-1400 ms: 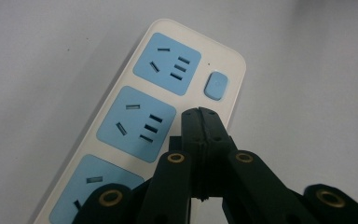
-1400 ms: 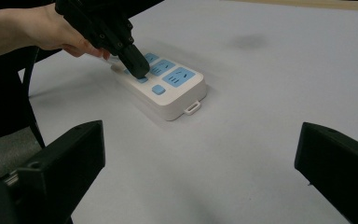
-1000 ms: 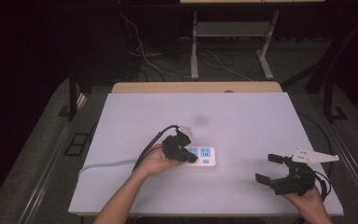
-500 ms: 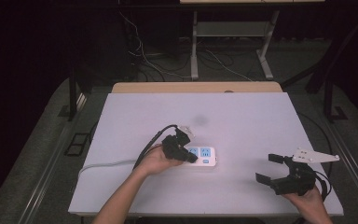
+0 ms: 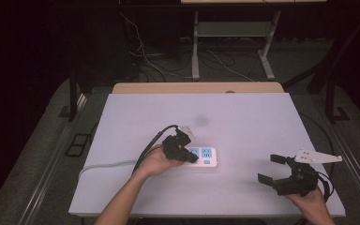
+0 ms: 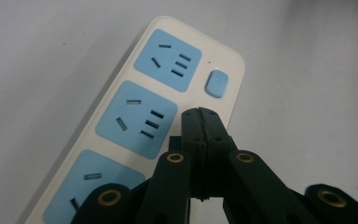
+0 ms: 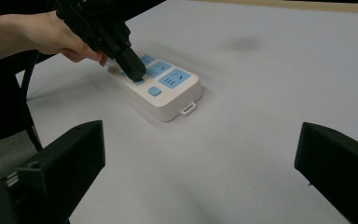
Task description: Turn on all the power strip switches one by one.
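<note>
White tabletop [image 5: 243,117] carries a white power strip [image 5: 205,157] with blue sockets near its front middle; my left gripper [image 5: 190,156] has its jaws pressed together, tips down on the strip's face beside the blue switch [image 6: 216,83]. My right gripper [image 5: 273,169] hangs well apart near the right front corner, jaws spread wide, grasping nothing.

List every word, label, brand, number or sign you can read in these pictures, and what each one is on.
None can be read.
White plastic power strip with blue socket faces: no printed text or brand mark visible; its blue switch button is blank.
Black left gripper and black right gripper: no lettering seen.
</note>
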Demonstrator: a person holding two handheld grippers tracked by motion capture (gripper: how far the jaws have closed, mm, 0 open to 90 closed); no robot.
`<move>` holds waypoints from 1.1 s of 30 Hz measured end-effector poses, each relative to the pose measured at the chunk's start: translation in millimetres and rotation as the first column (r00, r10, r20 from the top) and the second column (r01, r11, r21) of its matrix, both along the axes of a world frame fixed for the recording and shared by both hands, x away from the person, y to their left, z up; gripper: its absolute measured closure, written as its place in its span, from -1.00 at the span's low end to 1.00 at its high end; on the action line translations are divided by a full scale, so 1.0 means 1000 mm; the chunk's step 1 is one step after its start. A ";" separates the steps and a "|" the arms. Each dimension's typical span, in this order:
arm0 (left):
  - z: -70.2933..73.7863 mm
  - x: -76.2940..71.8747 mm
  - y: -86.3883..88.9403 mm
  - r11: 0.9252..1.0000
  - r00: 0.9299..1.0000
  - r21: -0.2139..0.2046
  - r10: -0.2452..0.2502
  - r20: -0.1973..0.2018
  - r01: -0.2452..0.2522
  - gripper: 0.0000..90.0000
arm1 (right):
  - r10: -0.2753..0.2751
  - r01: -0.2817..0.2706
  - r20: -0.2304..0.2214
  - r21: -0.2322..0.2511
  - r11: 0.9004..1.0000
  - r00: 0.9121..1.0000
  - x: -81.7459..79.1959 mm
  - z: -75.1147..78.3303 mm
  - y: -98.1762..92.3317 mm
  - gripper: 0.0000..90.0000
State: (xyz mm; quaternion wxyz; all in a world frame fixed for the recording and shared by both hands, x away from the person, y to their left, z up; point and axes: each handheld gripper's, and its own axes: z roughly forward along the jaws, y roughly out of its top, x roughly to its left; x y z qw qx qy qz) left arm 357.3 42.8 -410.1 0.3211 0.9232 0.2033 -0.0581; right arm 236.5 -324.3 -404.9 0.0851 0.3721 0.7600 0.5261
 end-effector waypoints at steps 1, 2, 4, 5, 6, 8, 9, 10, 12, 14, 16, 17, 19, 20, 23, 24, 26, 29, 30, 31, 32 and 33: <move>0.001 0.000 0.001 1.000 1.000 0.006 0.002 0.003 -0.002 0.97 | 0.000 0.000 0.001 0.000 1.000 1.000 0.000 0.000 0.000 -0.96; 0.001 0.000 0.001 1.000 1.000 0.010 0.004 0.006 -0.004 0.97 | -0.001 0.001 0.001 0.000 1.000 1.000 0.000 0.000 0.000 -0.96; 0.001 0.000 0.002 1.000 1.000 0.010 0.007 0.007 -0.007 0.95 | -0.003 0.003 0.000 0.001 1.000 1.000 0.000 0.000 -0.001 -0.96; 0.002 0.000 0.003 1.000 1.000 0.007 0.006 0.009 -0.006 0.95 | -0.003 0.003 0.000 0.000 1.000 1.000 0.000 0.000 -0.001 -0.96; 0.003 0.000 0.003 1.000 1.000 0.003 0.007 0.010 -0.007 0.95 | -0.003 0.003 0.000 0.000 1.000 1.000 0.000 0.000 -0.001 -0.96; 0.005 0.000 0.003 1.000 1.000 -0.001 0.004 0.019 -0.004 0.95 | -0.004 0.004 0.000 0.001 1.000 1.000 0.000 0.000 -0.001 -0.96; 0.007 0.000 0.002 1.000 1.000 -0.006 0.002 0.020 -0.002 0.95 | -0.004 0.004 -0.001 0.001 1.000 1.000 0.000 0.000 -0.001 -0.96; 0.009 0.000 0.002 1.000 1.000 -0.005 -0.003 0.023 0.003 0.95 | -0.004 0.004 -0.001 0.001 1.000 1.000 0.000 0.000 -0.001 -0.96; 0.013 -0.001 0.000 1.000 0.999 -0.007 -0.009 0.032 0.010 0.95 | -0.003 0.003 -0.001 0.000 1.000 1.000 0.000 0.000 -0.001 -0.96; 0.018 -0.001 -0.002 1.000 0.999 -0.009 -0.017 0.040 0.017 0.95 | -0.003 0.003 -0.002 0.000 1.000 1.000 0.000 0.000 -0.001 -0.96; 0.022 -0.002 -0.005 1.000 0.998 -0.007 -0.026 0.048 0.027 0.95 | -0.003 0.003 0.000 0.000 1.000 1.000 0.000 0.000 -0.001 -0.96; 0.024 -0.003 -0.007 1.000 0.998 -0.006 -0.028 0.052 0.029 0.95 | -0.003 0.003 0.000 0.000 1.000 1.000 0.000 0.000 -0.001 -0.96; 0.028 -0.003 -0.010 0.999 0.997 -0.002 -0.042 0.059 0.042 0.95 | -0.002 0.002 0.001 0.000 1.000 1.000 0.000 0.000 -0.001 -0.96; 0.030 -0.003 -0.011 0.999 0.997 0.000 -0.045 0.064 0.045 0.95 | -0.002 0.002 0.001 0.000 1.000 1.000 0.000 0.000 -0.001 -0.96; 0.035 -0.003 -0.014 0.999 0.996 0.000 -0.051 0.074 0.051 0.95 | -0.002 0.002 0.001 -0.001 1.000 1.000 0.000 0.000 -0.001 -0.96; 0.036 -0.002 -0.015 0.999 0.996 0.002 -0.052 0.076 0.052 0.95 | -0.002 0.002 0.001 0.000 1.000 1.000 0.000 0.000 -0.001 -0.96; 0.039 -0.002 -0.017 0.998 0.995 0.001 -0.055 0.084 0.055 0.94 | -0.001 0.001 0.003 0.000 1.000 1.000 0.000 0.000 -0.001 -0.96; 0.044 -0.001 -0.021 0.998 0.994 0.002 -0.065 0.092 0.065 0.94 | -0.001 0.001 0.003 0.000 1.000 1.000 0.000 0.000 -0.001 -0.96; 0.044 -0.001 -0.022 0.998 0.993 0.002 -0.069 0.094 0.069 0.94 | -0.001 0.001 0.002 0.000 1.000 1.000 0.000 0.000 -0.001 -0.96; 0.045 -0.001 -0.024 0.998 0.993 0.001 -0.070 0.095 0.071 0.94 | 0.000 0.000 0.002 -0.001 1.000 1.000 0.000 0.000 -0.001 -0.96; 0.045 -0.001 -0.026 0.997 0.992 0.003 -0.075 0.097 0.075 0.94 | 0.000 0.000 0.001 -0.001 1.000 1.000 0.000 0.000 0.000 -0.96; 0.045 -0.001 -0.027 0.997 0.992 0.003 -0.079 0.098 0.079 0.94 | -0.001 0.001 -0.001 -0.002 1.000 1.000 0.000 0.000 0.000 -0.96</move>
